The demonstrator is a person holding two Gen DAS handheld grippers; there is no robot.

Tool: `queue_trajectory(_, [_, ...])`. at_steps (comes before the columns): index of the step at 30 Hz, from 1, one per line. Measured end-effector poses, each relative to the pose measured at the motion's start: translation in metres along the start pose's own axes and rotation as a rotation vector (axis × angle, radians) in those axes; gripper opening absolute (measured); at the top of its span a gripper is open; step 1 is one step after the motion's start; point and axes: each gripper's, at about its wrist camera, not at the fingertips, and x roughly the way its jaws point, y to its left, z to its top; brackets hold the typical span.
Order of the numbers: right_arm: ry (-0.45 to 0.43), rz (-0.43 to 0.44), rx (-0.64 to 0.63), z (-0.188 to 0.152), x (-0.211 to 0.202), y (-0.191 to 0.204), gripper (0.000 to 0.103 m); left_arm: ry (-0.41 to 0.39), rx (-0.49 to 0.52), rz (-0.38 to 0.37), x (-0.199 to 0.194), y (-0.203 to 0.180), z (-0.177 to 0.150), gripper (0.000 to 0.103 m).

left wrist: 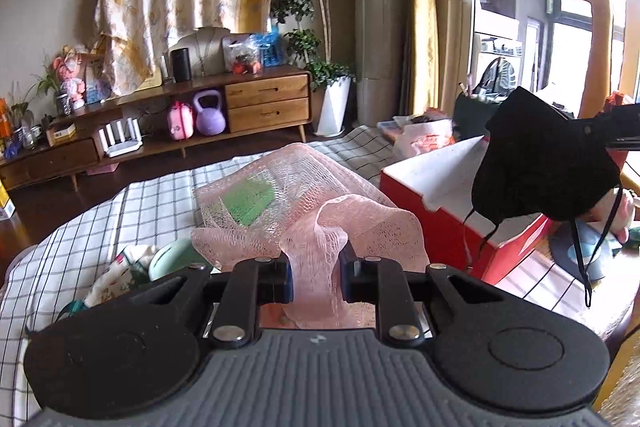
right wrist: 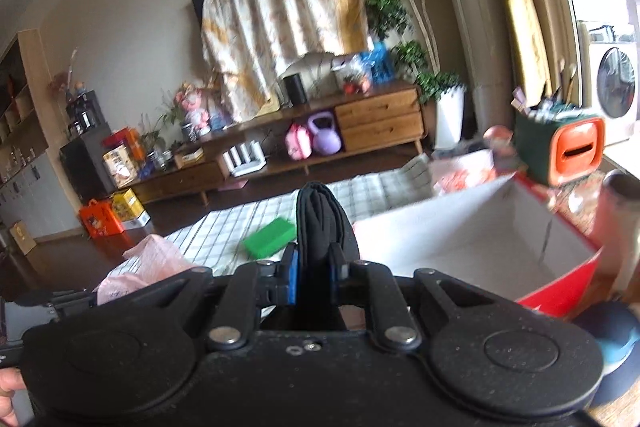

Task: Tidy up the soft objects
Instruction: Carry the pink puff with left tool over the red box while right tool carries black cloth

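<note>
Left hand-held gripper [left wrist: 316,277] clamped on pink mesh [left wrist: 320,227], right [right wrist: 314,277] on black mask [right wrist: 320,223], checked cloth [left wrist: 152,203], wood sideboard [left wrist: 264,103] behind.

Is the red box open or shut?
Open: the red box shows its bare white interior, no lid over it in either view.

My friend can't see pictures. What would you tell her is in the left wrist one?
The left gripper pinches a pink mesh cloth above a checked blanket. To the right, a black face mask dangles over an open red box.
</note>
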Motion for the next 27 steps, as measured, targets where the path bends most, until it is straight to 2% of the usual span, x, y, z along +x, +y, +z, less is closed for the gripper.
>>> queue_trajectory(7, [-0.059,-0.08,-0.014,0.03,-0.003,-0.034,0.014,-0.024,0.025,-0.07,0.012,-0.031,0.038,0.02])
queue_trajectory(14, [-0.088,-0.158,0.019,0.042,0.008,-0.082,0.014,-0.026,0.079,-0.15,0.044,-0.076,0.075,0.02])
queue_trajectory(19, [-0.089,-0.2,0.048,0.044,0.024,-0.12,0.014,-0.009,0.131,-0.2,0.076,-0.113,0.093,0.02])
queue_trajectory(24, [-0.081,-0.221,0.09,0.041,0.045,-0.15,0.014,0.012,0.128,-0.249,0.111,-0.141,0.106,0.02])
queue_trajectory(27, [-0.072,-0.229,0.098,0.038,0.061,-0.163,0.014,0.035,0.106,-0.253,0.138,-0.153,0.11,0.02])
